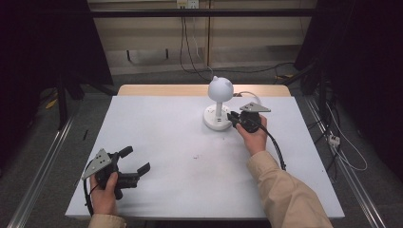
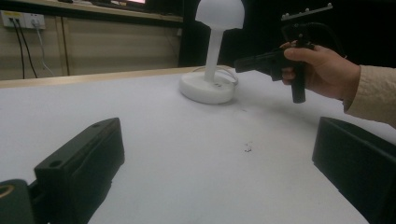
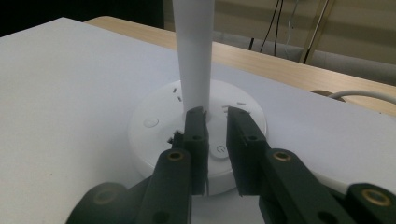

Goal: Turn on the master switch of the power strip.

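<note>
Item: white desk lamp, rigid; we judge it top-heavy.
Hold: we'd take its stem.
Right gripper: jaws narrowly parted over the base, holding nothing.
Left gripper: spread wide, empty.

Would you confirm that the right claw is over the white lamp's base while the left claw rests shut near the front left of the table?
One detail is wrong: the left claw is open, not shut. The high view shows its jaws spread apart, holding nothing. The rest stands: the right claw is over the white lamp's base, and the left one rests near the table's front left.
</note>
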Demonstrator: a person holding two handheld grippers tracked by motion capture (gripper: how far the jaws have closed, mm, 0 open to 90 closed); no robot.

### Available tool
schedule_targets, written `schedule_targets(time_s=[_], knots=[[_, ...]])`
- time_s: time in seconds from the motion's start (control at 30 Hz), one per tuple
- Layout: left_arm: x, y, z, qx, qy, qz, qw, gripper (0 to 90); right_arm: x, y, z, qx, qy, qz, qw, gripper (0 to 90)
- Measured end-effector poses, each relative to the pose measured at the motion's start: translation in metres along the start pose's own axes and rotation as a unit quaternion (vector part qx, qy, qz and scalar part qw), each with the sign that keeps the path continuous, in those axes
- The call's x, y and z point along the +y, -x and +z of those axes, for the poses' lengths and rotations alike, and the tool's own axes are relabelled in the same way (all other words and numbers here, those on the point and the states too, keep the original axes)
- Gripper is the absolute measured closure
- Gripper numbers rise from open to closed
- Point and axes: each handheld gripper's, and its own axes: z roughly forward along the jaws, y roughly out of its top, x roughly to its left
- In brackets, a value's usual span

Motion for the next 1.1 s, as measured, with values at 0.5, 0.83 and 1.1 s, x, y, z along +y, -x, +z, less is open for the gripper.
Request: schedule_targets(time_s=[0.5,0.83,1.1], knots=[[0.0,0.001,0.002,-0.002,0.0,0.002,1.0,1.9,-0.004,0.002,0.008,0.007,-0.009,0.005,0.9999,85.9],[0.0,0.001,0.002,-0.003,0.0,0.002,1.0,1.9,-0.002,0.002,0.013,0.013,-0.014,0.008,0.9998,89.9],[0.0,0.001,0.002,-0.001,0.0,0.003,1.0,1.9,-0.001,0.003,0.014,0.013,-0.019,0.006,0.9997,90.0]])
